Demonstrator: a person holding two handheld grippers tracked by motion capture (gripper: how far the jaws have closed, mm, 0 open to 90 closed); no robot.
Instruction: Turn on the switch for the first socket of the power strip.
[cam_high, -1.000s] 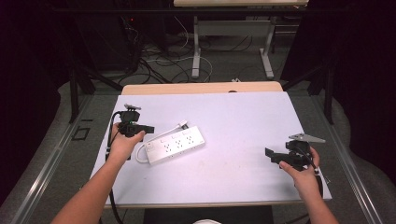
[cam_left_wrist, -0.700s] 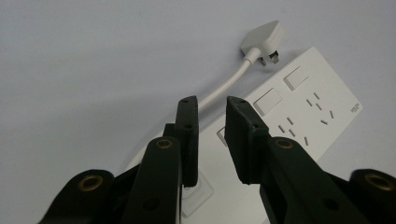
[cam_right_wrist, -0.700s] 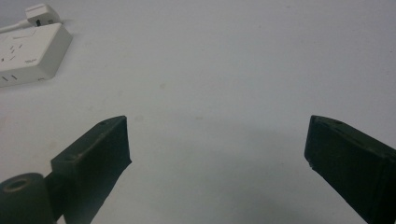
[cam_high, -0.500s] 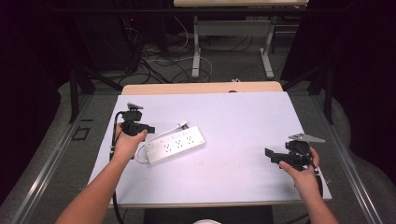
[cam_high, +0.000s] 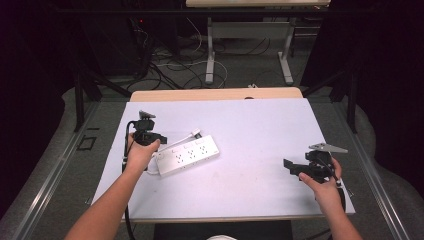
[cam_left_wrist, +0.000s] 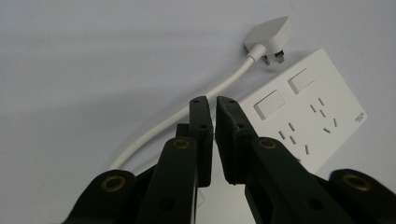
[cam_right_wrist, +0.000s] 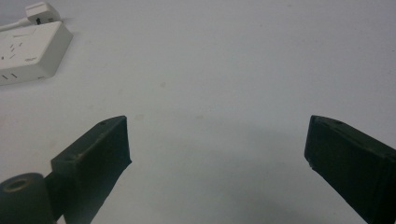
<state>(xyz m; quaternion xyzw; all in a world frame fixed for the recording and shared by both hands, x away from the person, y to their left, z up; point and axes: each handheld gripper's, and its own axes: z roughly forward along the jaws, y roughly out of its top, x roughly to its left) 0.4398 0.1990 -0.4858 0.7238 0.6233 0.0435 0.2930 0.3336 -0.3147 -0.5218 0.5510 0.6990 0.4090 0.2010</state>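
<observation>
White table (cam_high: 250, 195), dark lab behind: left gripper has crept along the power strip's left end, right one parked.

Left gripper (cam_left_wrist: 211, 100): jaws pinched to a thin slit, nothing between them, tips hovering just over the white cable (cam_left_wrist: 187, 116) beside the power strip (cam_left_wrist: 303, 126). Against a second ago, the left hand (cam_high: 140, 152) has shifted slightly toward the strip; the strip itself has not moved. Right gripper (cam_right_wrist: 217, 144): jaws wide, empty, unchanged, well apart from the strip (cam_high: 187, 155), which lies left of centre, plug (cam_left_wrist: 271, 35) loose on the table. Likely lining up on the cable; no grasp yet.
</observation>
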